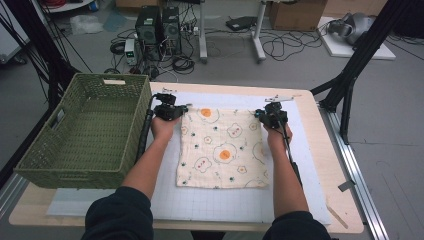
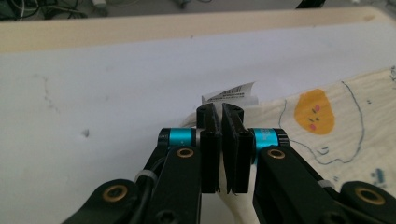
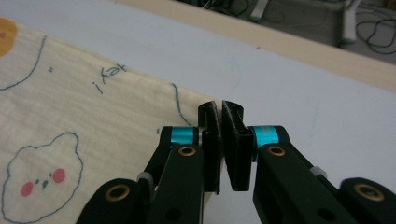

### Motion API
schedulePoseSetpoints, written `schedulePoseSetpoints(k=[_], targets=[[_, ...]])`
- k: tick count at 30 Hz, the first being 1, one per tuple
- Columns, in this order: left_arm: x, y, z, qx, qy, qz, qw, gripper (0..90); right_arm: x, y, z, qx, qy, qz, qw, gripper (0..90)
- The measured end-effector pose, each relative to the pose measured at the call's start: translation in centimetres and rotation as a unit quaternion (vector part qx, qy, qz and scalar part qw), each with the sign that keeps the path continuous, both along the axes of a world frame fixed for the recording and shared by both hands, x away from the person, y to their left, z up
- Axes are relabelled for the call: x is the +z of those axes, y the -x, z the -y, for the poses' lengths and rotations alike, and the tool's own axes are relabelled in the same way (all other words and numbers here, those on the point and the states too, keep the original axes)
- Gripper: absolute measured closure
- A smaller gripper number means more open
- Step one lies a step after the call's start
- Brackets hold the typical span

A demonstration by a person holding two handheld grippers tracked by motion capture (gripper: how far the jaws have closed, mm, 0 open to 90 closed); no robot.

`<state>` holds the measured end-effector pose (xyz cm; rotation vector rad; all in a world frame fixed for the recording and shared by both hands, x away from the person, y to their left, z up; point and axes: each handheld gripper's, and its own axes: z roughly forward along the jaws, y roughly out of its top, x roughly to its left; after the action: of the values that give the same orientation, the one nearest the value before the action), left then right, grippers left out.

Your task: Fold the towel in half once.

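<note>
A green woven plastic basket (image 1: 85, 131) with nothing in it stands at the left edge of the tabletop (image 1: 330, 165), just beside the left tool (image 1: 171, 111). That tool is clenched on the far left corner of the cream egg-printed cloth (image 1: 222, 148), by its white label (image 2: 231, 94). The right tool (image 1: 272, 118) grips the far right corner. Bare white mat (image 1: 210, 202) lies open around the cloth.
</note>
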<state>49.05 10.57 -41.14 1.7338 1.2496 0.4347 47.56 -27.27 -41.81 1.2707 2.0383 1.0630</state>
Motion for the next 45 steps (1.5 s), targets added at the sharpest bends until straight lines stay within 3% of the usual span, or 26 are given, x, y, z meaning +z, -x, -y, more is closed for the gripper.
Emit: schedulePoseSetpoints(k=[2,3,5,8,11,16,23,28,30,45], targets=[[0.5,0.1,0.1,-0.006,0.011,0.013,0.9998,85.5,0.2,0.1,0.3,-0.007,-0.021,0.004,0.9998,86.5],[0.6,0.3,0.1,-0.012,0.006,0.01,0.9999,85.5,0.2,0.2,0.3,-0.005,-0.023,0.004,0.9997,86.5],[0.3,0.7,0.1,-0.027,-0.014,0.001,0.9995,85.5,0.2,0.4,0.2,0.004,-0.018,0.001,0.9998,86.5],[0.2,1.5,-0.2,-0.026,-0.001,0.007,0.9996,85.5,0.7,0.9,-0.1,0.018,-0.022,0.012,0.9995,86.4],[0.6,2.3,-0.2,-0.044,-0.024,0.004,0.9987,85.5,0.9,1.6,-0.4,0.039,-0.016,0.01,0.9991,86.4],[1.7,3.7,-0.4,-0.053,-0.015,0.017,0.9983,85.4,0.8,3.1,-0.2,0.054,-0.014,0.009,0.9984,86.4],[2.1,7.1,-1.1,-0.073,-0.005,0.025,0.997,85.4,1.4,6.3,0.9,0.076,-0.026,0.013,0.9967,86.3],[2.6,10.1,-1.1,-0.096,-0.018,0.054,0.9938,85.3,1.4,9.1,0.9,0.102,-0.024,0.009,0.9945,86.4],[2.4,11.4,-1.1,-0.105,-0.017,0.062,0.9924,85.4,1.4,10.4,0.8,0.107,-0.018,0.025,0.9937,86.4],[-0.3,16.8,-2.0,-0.135,-0.009,0.057,0.9891,85.2,0.5,15.4,1.6,0.124,-0.009,0.017,0.9921,85.9]])
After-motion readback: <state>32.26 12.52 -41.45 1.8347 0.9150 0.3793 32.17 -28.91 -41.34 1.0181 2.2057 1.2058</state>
